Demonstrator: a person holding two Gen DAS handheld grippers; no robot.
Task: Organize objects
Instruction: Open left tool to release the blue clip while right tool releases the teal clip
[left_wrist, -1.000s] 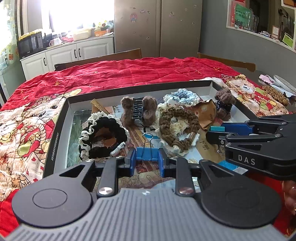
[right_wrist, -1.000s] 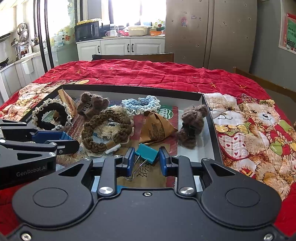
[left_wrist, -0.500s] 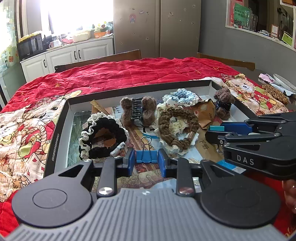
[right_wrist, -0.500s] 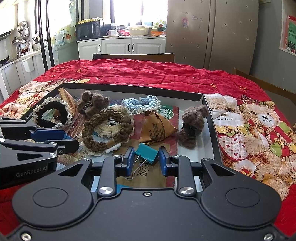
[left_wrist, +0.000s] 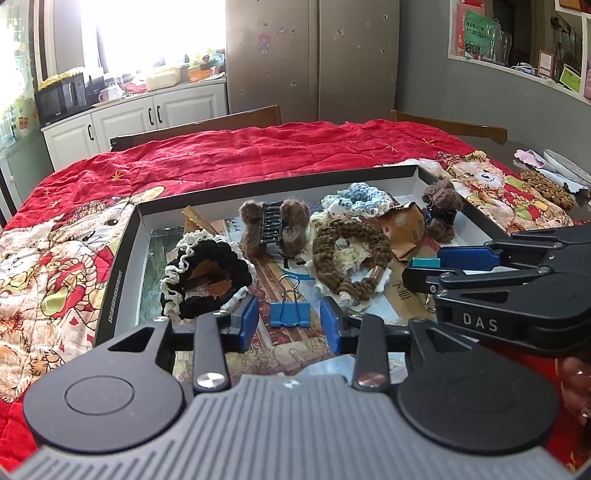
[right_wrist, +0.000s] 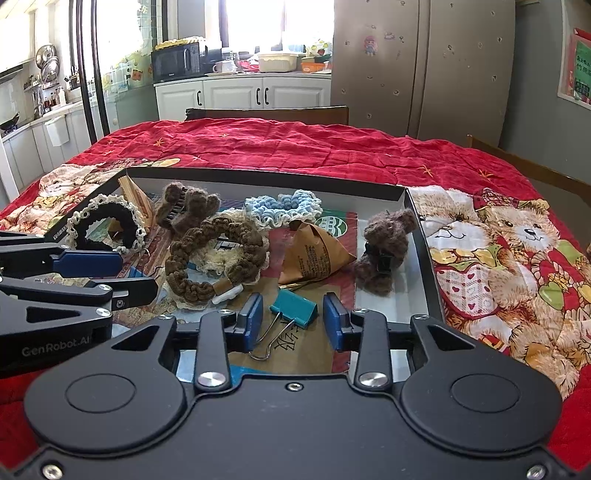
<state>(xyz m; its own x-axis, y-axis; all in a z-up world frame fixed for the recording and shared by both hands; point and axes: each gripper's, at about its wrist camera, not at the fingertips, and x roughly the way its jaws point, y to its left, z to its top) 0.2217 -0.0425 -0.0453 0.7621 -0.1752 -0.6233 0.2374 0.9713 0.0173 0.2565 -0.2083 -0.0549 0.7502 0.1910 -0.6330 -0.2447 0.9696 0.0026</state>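
A shallow black-rimmed box on the red quilt holds hair accessories and clips. My left gripper is open, its pads either side of a blue binder clip that lies free in the box. My right gripper is open around a teal binder clip, also lying free. Behind them lie a black scrunchie, a brown furry claw clip, a brown braided scrunchie, a light blue scrunchie and a brown bear clip.
A brown paper packet lies in the box middle. Each gripper shows in the other's view, the right one close beside the left one. Brown items and a plate sit at the table's far right. Chairs stand behind the table.
Both grippers have opened: the blue clip and the teal clip, squeezed between the pads before, now lie loose between wider jaws.
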